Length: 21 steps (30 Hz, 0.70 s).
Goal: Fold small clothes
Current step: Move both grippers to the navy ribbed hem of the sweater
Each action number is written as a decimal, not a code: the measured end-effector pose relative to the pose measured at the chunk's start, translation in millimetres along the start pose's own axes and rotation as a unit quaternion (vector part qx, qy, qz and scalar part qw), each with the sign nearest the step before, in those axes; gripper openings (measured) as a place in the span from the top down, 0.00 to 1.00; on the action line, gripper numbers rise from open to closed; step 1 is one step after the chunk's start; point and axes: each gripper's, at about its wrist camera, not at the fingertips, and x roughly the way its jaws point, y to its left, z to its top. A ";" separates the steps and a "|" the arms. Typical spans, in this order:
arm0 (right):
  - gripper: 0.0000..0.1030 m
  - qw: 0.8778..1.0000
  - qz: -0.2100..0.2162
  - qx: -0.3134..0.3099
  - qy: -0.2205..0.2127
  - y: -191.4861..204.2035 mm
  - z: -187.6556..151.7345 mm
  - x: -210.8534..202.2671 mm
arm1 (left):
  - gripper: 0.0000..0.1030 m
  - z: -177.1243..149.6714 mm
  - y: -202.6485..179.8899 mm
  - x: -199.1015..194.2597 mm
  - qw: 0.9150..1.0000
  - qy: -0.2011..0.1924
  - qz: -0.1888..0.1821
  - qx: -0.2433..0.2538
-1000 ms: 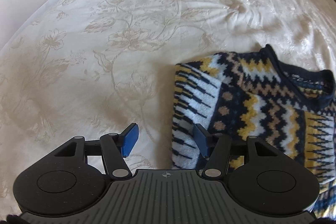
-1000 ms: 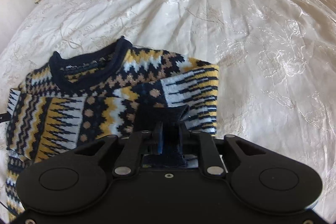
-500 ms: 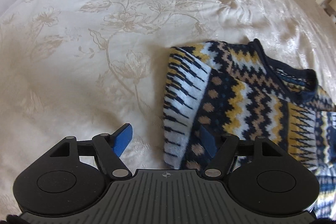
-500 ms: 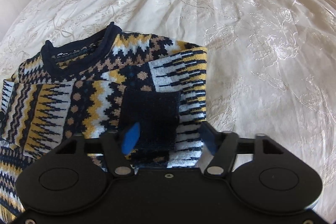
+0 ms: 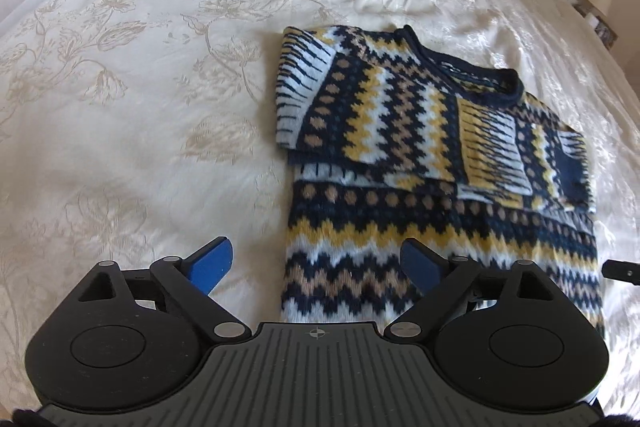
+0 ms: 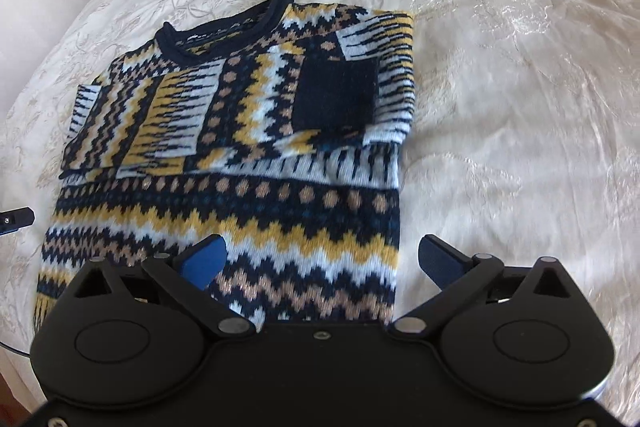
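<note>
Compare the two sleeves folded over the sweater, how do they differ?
The left sleeve lies across the sweater chest with its zigzag bands on show and its end hidden under the right sleeve. The right sleeve lies on top, and its plain navy cuff is in full view. Both are folded inward below the collar, flat, and no gripper holds either.

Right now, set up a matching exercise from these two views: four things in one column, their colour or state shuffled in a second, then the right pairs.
Things:
1. sweater collar
2. bedspread
3. sleeve cuff
4. left gripper

Descriptions:
A. cream, with a floral pattern
B. solid navy patch folded across the chest
C. open, holding nothing
D. rolled navy edge at the far end of the sweater

Pairs: 1-D, 2-A, 3-B, 4-C
</note>
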 end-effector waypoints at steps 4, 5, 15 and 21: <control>0.01 1.000 0.005 -0.001 0.007 -0.3 -27.1 -13.1 | 0.11 -29.9 -4.4 -10.8 1.000 0.011 -0.002 0.012; 0.01 1.000 0.006 -0.001 0.011 -0.5 -34.1 -15.3 | 0.11 -36.5 -5.2 -12.0 1.000 0.015 -0.002 0.014; 0.01 0.998 0.004 -0.027 0.062 -5.2 -105.2 -25.3 | 0.10 -114.4 -11.9 -18.6 0.997 0.055 0.014 0.043; 0.00 0.994 0.002 -0.063 0.089 -3.9 -132.4 -11.6 | 0.01 -133.2 -15.5 -2.5 0.995 0.076 0.028 0.057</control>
